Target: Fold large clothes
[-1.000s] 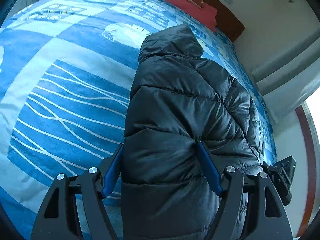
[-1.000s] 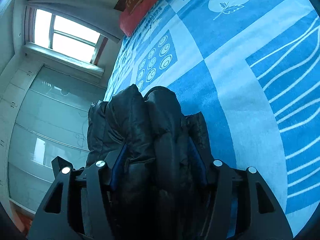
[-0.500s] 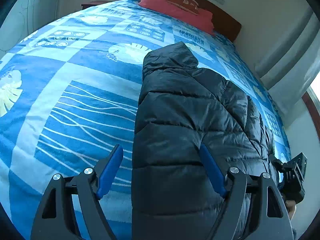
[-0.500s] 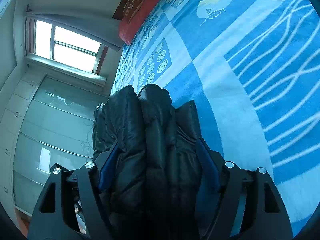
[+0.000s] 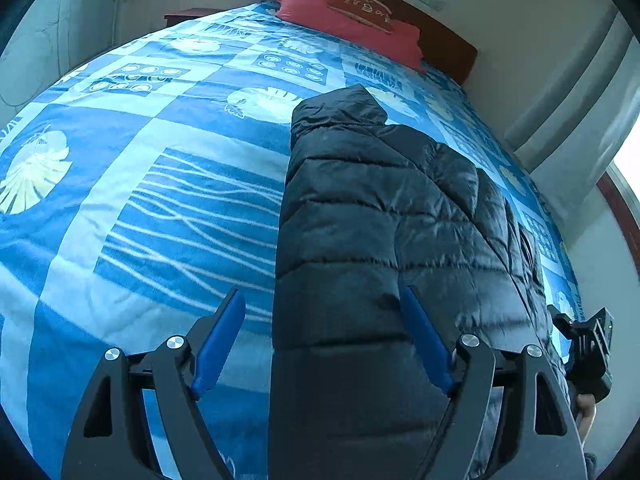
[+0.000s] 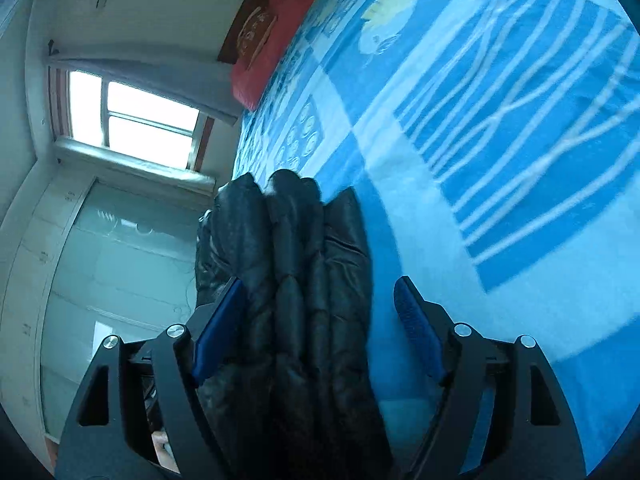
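Both grippers have just let go: left gripper [image 5: 322, 330] and right gripper [image 6: 318, 320] now gape wide around the jacket [image 5: 384, 240], no longer pinching it. It lies folded lengthwise on the bed [image 5: 140, 184], so that fold looks done. The pillow [image 5: 352, 20] has writing, unreadable.

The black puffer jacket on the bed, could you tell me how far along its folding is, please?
Done: the black puffer jacket already lies doubled lengthwise on the blue bedspread, stacked layers visible in the right wrist view. In hand: nothing is gripped; the left gripper and right gripper straddle its near end, open. Left: probably folding it crosswise into a compact bundle.
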Available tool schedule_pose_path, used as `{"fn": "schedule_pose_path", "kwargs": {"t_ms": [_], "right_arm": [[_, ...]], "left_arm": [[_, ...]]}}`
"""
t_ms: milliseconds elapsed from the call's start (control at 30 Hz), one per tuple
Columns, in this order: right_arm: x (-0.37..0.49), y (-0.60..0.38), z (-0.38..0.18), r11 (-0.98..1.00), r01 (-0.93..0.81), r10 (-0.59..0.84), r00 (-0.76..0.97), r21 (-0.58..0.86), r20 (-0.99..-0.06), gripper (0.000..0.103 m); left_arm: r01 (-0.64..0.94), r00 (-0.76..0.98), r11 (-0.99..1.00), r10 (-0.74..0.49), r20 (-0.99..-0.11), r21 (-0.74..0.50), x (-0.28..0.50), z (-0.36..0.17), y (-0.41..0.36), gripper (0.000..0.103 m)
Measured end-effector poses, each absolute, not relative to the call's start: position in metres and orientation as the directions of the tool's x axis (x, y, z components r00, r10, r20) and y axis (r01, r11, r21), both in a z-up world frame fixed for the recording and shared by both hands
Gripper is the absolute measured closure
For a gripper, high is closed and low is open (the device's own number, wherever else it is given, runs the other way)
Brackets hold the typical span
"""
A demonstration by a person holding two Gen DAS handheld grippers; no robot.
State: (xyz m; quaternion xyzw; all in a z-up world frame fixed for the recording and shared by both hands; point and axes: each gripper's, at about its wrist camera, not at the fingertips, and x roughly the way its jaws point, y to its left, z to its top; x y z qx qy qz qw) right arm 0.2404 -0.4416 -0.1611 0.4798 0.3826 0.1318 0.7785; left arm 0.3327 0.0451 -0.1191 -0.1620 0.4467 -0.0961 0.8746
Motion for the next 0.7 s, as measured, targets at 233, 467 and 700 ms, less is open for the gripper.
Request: {"fn": "schedule_pose_path", "kwargs": {"t_ms": [233, 467, 700], "right_arm": [[0.192, -0.433, -0.132, 0.672, 0.206, 0.414, 0.692, 0.711, -0.591, 0.026], [0.133, -0.404, -0.1, 0.805, 0.236, 0.246, 0.702, 0.544, -0.669, 0.027], [0.086, -0.376, -0.078, 0.902, 0.271, 0.063, 0.688, 0.337, -0.723, 0.027]], "left_arm": [[0.027, 0.592, 0.929, -0.313, -0.743, -0.37, 0.297, -0.113, 0.048, 0.024], [0.055, 0.612, 0.943, -0.291, -0.735, -0.328, 0.246, -0.106, 0.039, 0.025], [0.07, 0.628, 0.953, -0.27, -0.73, -0.293, 0.198, -0.1, 0.032, 0.024]]}}
